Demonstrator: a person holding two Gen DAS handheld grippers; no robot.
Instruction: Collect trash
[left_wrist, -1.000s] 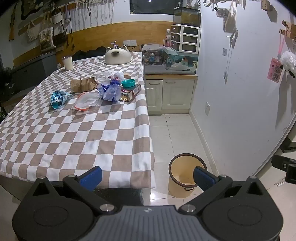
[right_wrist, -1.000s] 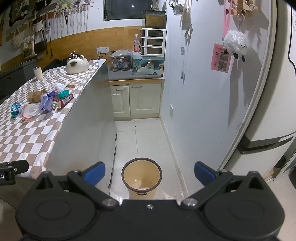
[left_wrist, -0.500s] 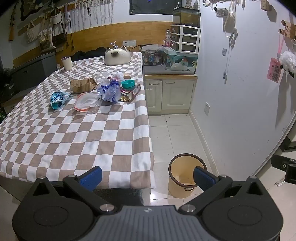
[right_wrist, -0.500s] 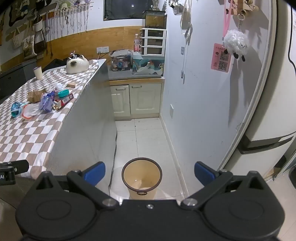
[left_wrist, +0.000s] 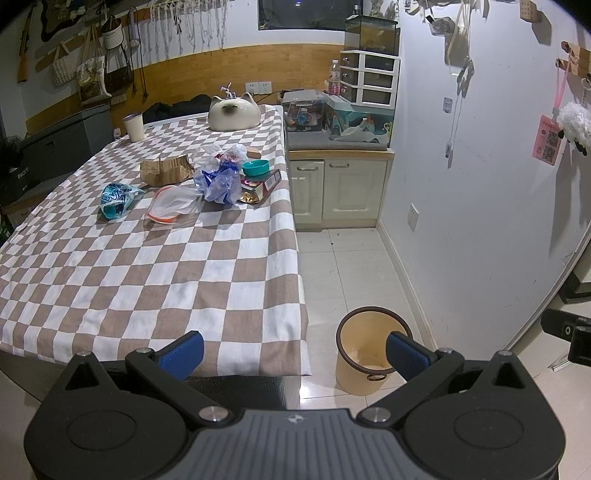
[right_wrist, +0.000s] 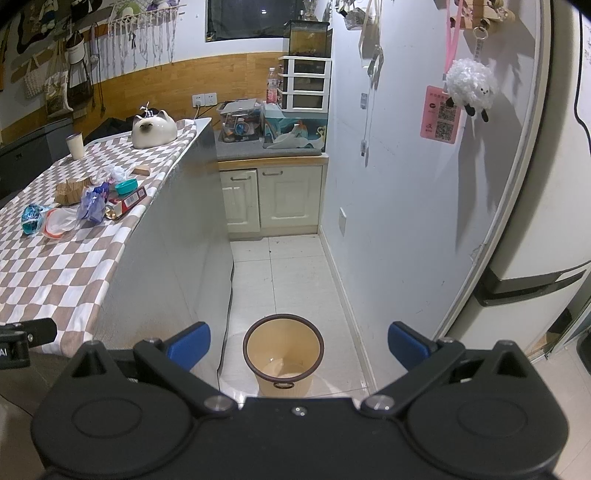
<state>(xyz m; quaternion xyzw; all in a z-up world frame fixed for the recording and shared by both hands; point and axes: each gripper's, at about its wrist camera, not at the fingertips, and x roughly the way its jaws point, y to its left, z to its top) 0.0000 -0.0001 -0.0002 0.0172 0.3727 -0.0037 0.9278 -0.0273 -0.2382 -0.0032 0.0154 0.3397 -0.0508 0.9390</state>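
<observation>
Trash lies on the checkered table (left_wrist: 147, 266): a blue plastic bag (left_wrist: 218, 181), a clear bag with an orange rim (left_wrist: 170, 205), a teal wrapper (left_wrist: 116, 197), a brown paper bag (left_wrist: 166, 170) and a red box (left_wrist: 258, 186). A tan bin (left_wrist: 371, 349) stands on the floor by the table's corner; it also shows in the right wrist view (right_wrist: 282, 349). My left gripper (left_wrist: 293, 350) is open and empty, near the table's front edge. My right gripper (right_wrist: 297, 345) is open and empty, above the bin.
A cat-shaped ceramic pot (left_wrist: 232, 114) and a cup (left_wrist: 133, 127) stand at the table's far end. A teal bowl (left_wrist: 255, 168) sits by the trash. White cabinets (left_wrist: 340, 192) close the aisle's end. A fridge (right_wrist: 546, 221) is on the right.
</observation>
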